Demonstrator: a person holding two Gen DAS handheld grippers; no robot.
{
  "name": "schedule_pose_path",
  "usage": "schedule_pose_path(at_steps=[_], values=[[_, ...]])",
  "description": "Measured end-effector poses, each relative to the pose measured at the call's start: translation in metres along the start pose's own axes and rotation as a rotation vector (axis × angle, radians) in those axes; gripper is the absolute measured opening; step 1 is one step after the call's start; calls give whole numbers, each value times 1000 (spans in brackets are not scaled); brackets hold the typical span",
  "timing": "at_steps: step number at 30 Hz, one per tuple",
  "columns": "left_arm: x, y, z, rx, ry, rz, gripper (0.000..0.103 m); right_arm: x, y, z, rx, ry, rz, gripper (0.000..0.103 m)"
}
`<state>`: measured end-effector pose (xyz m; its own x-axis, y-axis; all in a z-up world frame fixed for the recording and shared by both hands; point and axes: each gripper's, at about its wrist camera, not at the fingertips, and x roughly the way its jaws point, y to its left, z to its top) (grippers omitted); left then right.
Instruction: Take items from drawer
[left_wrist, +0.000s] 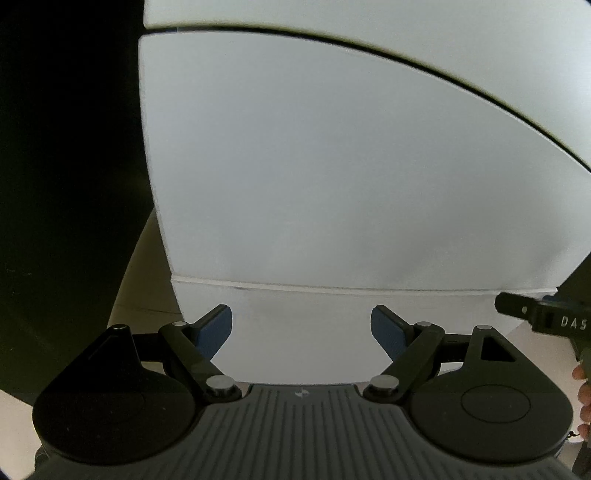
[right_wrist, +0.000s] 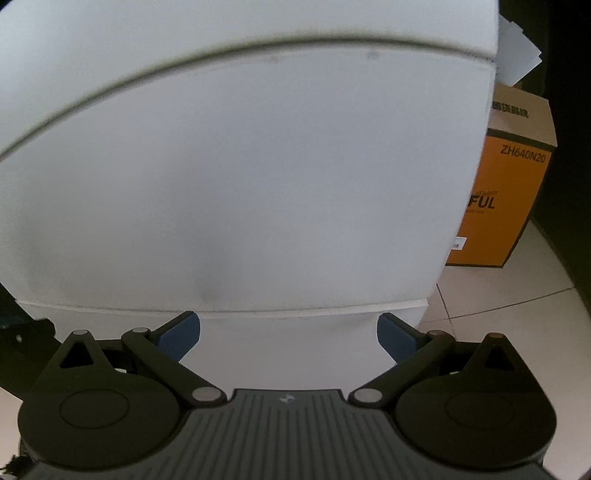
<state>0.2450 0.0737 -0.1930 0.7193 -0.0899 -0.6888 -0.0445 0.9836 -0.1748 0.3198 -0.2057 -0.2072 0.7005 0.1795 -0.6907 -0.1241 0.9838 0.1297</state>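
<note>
A white drawer front (left_wrist: 332, 166) fills the left wrist view, shut, with a dark seam above it and a thin seam below. My left gripper (left_wrist: 301, 328) is open and empty, close to the lower edge of that front. The same white drawer front (right_wrist: 240, 184) fills the right wrist view. My right gripper (right_wrist: 288, 332) is open and empty, close to the front's lower seam. The other gripper's black body (left_wrist: 546, 317) shows at the right edge of the left wrist view. No drawer contents are visible.
An orange cardboard box (right_wrist: 506, 199) stands on the tiled floor (right_wrist: 517, 295) right of the cabinet. A dark area (left_wrist: 66, 184) lies left of the cabinet. White paper sheets (right_wrist: 517, 55) stick up behind the box.
</note>
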Motion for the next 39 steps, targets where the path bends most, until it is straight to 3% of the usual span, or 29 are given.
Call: schedule_pose_path(at_steps=[10, 21, 30, 36, 39], values=[[-51, -8, -1, -37, -23, -21, 84, -47, 13, 3, -29, -21, 3, 103], [-115, -20, -5, -64, -61, -38, 84, -130, 17, 0, -37, -59, 6, 103], [-172, -32, -21, -60, -85, -47, 84, -167, 24, 13, -36, -76, 7, 103], [-202, -38, -42, -59, -82, -35, 85, -199, 30, -5, -50, -57, -4, 103], [-186, -36, -25, -56, -77, -32, 85, -214, 37, -16, -55, -53, -6, 103]])
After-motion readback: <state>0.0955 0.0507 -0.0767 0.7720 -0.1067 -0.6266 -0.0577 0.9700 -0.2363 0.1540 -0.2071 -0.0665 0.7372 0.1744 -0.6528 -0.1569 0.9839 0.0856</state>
